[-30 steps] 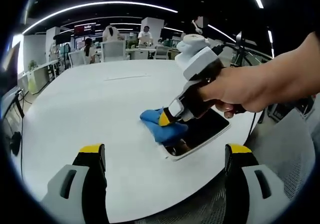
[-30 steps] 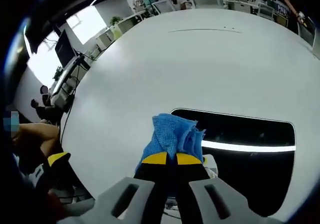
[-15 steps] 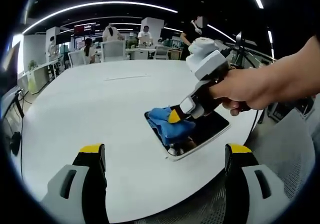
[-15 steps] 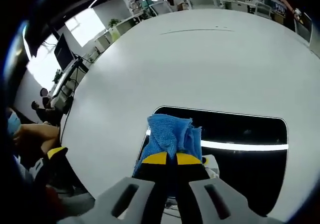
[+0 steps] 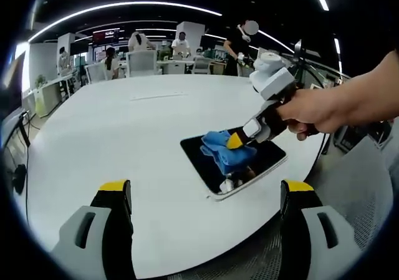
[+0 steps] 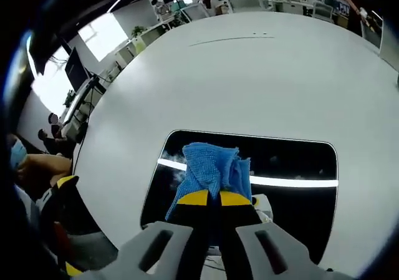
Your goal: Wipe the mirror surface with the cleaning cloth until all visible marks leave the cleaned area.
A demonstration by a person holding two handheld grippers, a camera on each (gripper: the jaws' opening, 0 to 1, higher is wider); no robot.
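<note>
Mirror: a dark rectangular mirror (image 6: pixel 293 196) lies flat on the white counter (image 6: pixel 249 80), close to its near edge; in the left gripper view the mirror (image 5: pixel 206 161) sits right of centre, its long side angled across the counter (image 5: pixel 112 136).
Cleaning cloth: a bunched blue cloth (image 6: pixel 212 171) rests on the mirror surface, toward the mirror's left half in the right gripper view; in the left gripper view the cloth (image 5: pixel 227 152) sits about mid-mirror.
Right gripper: the right gripper (image 6: pixel 213 197) has its yellow-tipped jaws pinched together on the cloth, pressing it against the glass; in the left gripper view the same gripper (image 5: pixel 239 140) comes in from the right, held by a person's hand (image 5: pixel 312 111), and slants down onto the cloth.
Left gripper: the left gripper (image 5: pixel 206 189) stands well apart from the mirror, above the counter's near part, its jaws spread wide with nothing between them.
Mirror surface: bright ceiling light strips are reflected across the glass; a faint hazy patch shows just left of the cloth in the right gripper view; I cannot tell whether it is a mark or a reflection.
Surroundings: office desks, chairs (image 5: pixel 142 62) and seated people (image 5: pixel 111 58) beyond the counter's far edge.
</note>
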